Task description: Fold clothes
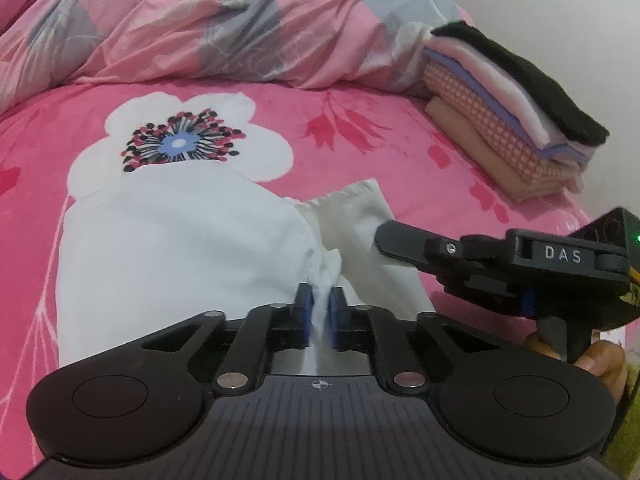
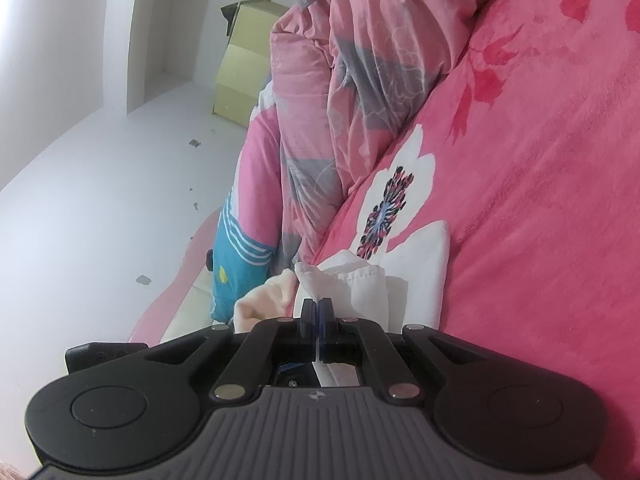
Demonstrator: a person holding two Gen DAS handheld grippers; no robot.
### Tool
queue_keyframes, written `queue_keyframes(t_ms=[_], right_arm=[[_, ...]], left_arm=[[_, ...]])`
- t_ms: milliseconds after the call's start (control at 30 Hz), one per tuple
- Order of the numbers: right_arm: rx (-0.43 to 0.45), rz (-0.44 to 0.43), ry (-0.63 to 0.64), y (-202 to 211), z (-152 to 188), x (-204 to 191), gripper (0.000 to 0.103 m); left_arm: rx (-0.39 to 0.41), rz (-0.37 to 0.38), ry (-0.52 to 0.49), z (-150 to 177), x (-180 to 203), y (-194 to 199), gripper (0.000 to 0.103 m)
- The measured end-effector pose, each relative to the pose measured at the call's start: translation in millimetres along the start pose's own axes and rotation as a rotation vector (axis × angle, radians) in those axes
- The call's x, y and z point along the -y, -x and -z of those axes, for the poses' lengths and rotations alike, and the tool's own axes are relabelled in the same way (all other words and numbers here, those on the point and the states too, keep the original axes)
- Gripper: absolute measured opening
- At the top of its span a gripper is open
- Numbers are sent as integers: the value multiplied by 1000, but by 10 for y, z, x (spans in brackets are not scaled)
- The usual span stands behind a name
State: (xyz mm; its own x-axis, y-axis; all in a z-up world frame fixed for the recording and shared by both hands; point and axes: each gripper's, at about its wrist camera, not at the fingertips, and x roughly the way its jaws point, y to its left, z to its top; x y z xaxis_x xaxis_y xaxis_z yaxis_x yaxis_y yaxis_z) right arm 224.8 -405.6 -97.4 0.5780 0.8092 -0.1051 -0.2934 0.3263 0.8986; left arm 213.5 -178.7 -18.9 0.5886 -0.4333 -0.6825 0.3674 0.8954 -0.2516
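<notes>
Two grippers had hold of one white garment point(image 1: 180, 240), which lay on the pink bedspread point(image 1: 360, 152) with its far end covering part of the big white flower point(image 1: 180, 140) printed there. The left gripper point(image 1: 320, 308) was closed on a small gathered tuft at the garment's near edge, blue pads pressed to the cloth from both sides. The right gripper point(image 2: 317, 312) was pinched fully together on a thin fold at the garment's other near corner — barely any fabric showed between its pads.

Both holds looked shallow. A quick lift or pull would likely slip the thin fabric out of one pinch, most likely the right one, and the fold would collapse lopsided. Pulling the two corners apart unevenly could also drag the whole garment off the flower and bunch it. To the right of the garment sat a stack of folded clothes point(image 1: 516, 120) — a wide swing of the right gripper might knock it askew.
</notes>
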Motion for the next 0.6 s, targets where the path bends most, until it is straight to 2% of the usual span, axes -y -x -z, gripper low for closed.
queue_keyframes(t_ms=[200,267,433,600], right_arm=[[2,2,-8,4,-7,22,1],[1,3,-11,1,-10,31,1],[0,6,-15,5,-14,47,1],[-2,9,-18,3,-15,59,1]], left_arm=[[86,125,168,77,-293,133,3],[94,167,213,104,-376,134,3],[110,250,269,151,-489,102,4],[111,292,315,184,-574,52,4]])
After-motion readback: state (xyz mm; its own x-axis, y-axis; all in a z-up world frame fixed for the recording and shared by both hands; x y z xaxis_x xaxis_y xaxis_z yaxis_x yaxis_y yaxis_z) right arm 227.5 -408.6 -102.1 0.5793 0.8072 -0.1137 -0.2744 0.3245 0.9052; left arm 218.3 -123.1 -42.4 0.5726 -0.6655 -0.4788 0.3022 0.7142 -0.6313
